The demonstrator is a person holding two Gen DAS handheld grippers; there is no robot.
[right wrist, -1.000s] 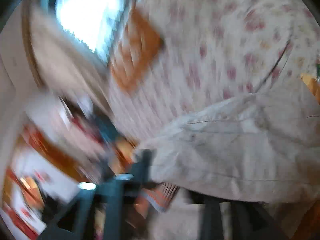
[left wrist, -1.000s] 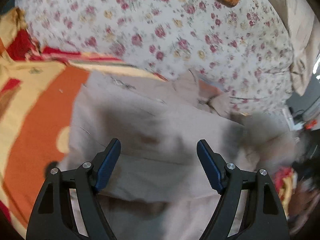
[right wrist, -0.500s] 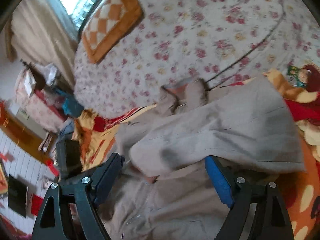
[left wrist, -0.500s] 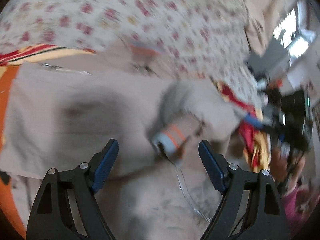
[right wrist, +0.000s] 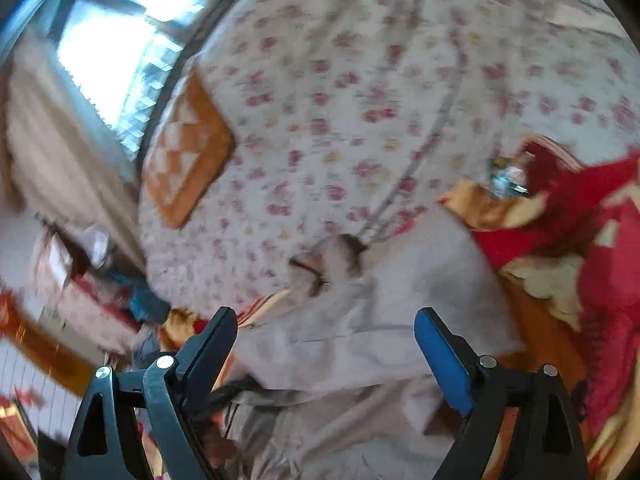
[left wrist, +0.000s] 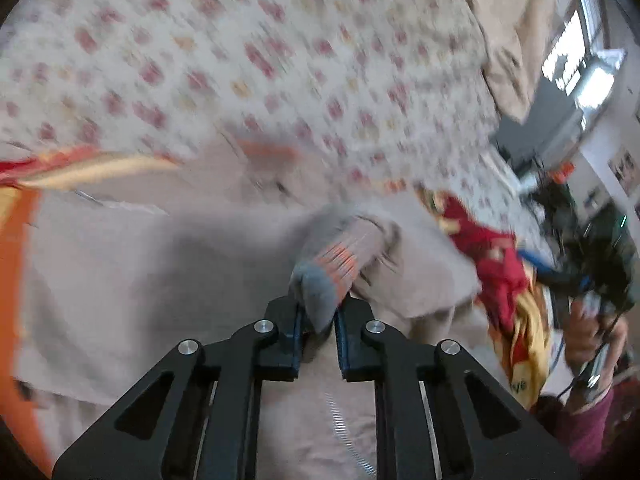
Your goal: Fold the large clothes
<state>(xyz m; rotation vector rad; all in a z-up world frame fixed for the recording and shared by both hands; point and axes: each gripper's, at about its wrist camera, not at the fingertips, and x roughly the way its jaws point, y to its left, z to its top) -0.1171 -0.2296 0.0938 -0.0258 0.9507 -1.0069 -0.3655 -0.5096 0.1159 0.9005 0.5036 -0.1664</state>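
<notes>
A large beige jacket [left wrist: 160,272] lies spread on the bed, partly folded, with a zipper running down its front. My left gripper [left wrist: 318,324] is shut on the jacket's sleeve cuff [left wrist: 324,280], which is grey with orange stripes. In the right wrist view the same jacket [right wrist: 380,320] lies below my right gripper [right wrist: 324,344], which is open and empty above the cloth. The jacket's collar [right wrist: 320,268] lies at its far end.
A floral bedsheet [left wrist: 240,60] covers the bed beyond the jacket. A red, orange and yellow blanket [right wrist: 580,240] lies under and beside the jacket. An orange checked cushion [right wrist: 188,164] sits far back. Room clutter and a person's hand [left wrist: 588,332] are at the right edge.
My left gripper has closed on the striped sleeve cuff that lay between its open fingers. My right gripper has swung its view and stays open over the jacket.
</notes>
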